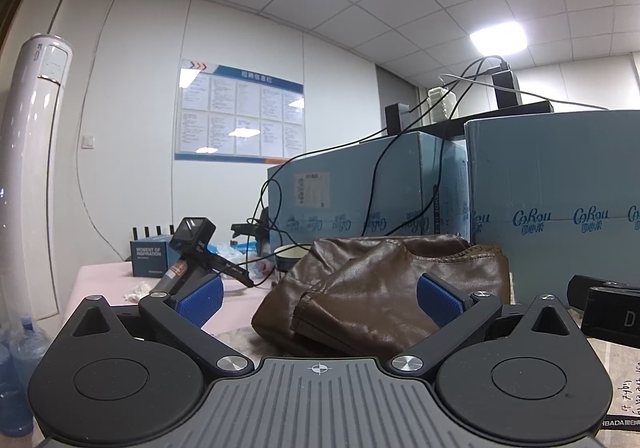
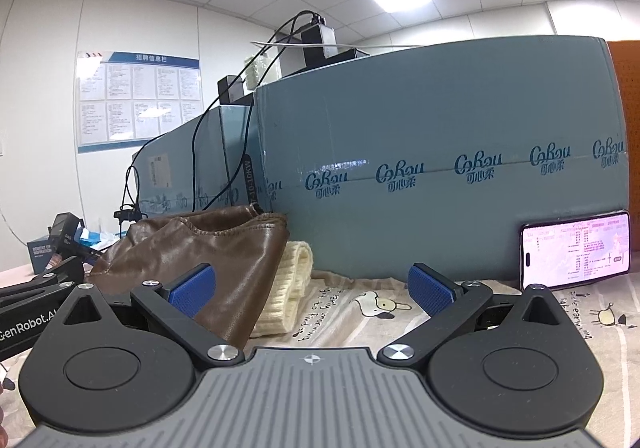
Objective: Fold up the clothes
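Observation:
A brown leather-look garment point(image 1: 384, 288) lies folded in a heap on the table, straight ahead of my left gripper point(image 1: 320, 300), which is open and empty with its blue pads either side of the heap. In the right wrist view the same brown garment point(image 2: 208, 248) lies at the left, on top of a cream knitted garment point(image 2: 290, 288). My right gripper point(image 2: 312, 288) is open and empty, over the printed cloth point(image 2: 380, 308), with its left pad in front of the brown garment's edge.
Large blue cardboard boxes point(image 2: 440, 152) stand close behind the clothes, with black cables hanging over them. A lit phone point(image 2: 576, 248) leans on a box at the right. A handheld camera device point(image 1: 192, 248), a small blue box point(image 1: 150, 256) and a cup point(image 1: 290, 254) sit at the far left.

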The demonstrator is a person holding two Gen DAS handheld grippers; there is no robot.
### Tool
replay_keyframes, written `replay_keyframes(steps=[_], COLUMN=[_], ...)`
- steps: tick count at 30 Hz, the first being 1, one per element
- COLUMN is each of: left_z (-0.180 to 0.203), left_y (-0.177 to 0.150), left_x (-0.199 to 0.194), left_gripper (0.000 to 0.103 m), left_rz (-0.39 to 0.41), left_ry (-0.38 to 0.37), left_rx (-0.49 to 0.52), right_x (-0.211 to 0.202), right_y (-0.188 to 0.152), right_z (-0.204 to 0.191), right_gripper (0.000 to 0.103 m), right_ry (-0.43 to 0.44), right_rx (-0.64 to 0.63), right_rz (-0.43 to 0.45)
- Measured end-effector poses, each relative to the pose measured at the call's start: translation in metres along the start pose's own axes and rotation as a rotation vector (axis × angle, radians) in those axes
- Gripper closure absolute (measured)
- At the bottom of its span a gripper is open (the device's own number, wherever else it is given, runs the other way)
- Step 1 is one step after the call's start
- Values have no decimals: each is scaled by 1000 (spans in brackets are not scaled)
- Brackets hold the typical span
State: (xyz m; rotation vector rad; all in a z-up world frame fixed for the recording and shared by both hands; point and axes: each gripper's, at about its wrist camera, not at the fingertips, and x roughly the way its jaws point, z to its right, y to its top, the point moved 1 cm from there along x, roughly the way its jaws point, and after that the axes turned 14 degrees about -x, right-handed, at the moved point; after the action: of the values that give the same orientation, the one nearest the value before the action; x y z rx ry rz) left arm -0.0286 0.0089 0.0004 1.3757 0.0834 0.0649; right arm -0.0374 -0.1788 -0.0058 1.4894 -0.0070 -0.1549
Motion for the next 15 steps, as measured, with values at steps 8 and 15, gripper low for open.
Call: replay_keyframes(steps=[8, 15], left_z=[-2, 2], left_y=[0, -2], left_x=[2, 3], left_gripper=[0, 0], left_rz=[-5, -9], left_ry=[7, 19], left_rx=[-15, 10], right_x=[0, -2], right_y=[0, 0], right_z=[1, 4], right_gripper=[0, 0], right_ry=[4, 9], right_rx=[9, 27], right_rz=[2, 14])
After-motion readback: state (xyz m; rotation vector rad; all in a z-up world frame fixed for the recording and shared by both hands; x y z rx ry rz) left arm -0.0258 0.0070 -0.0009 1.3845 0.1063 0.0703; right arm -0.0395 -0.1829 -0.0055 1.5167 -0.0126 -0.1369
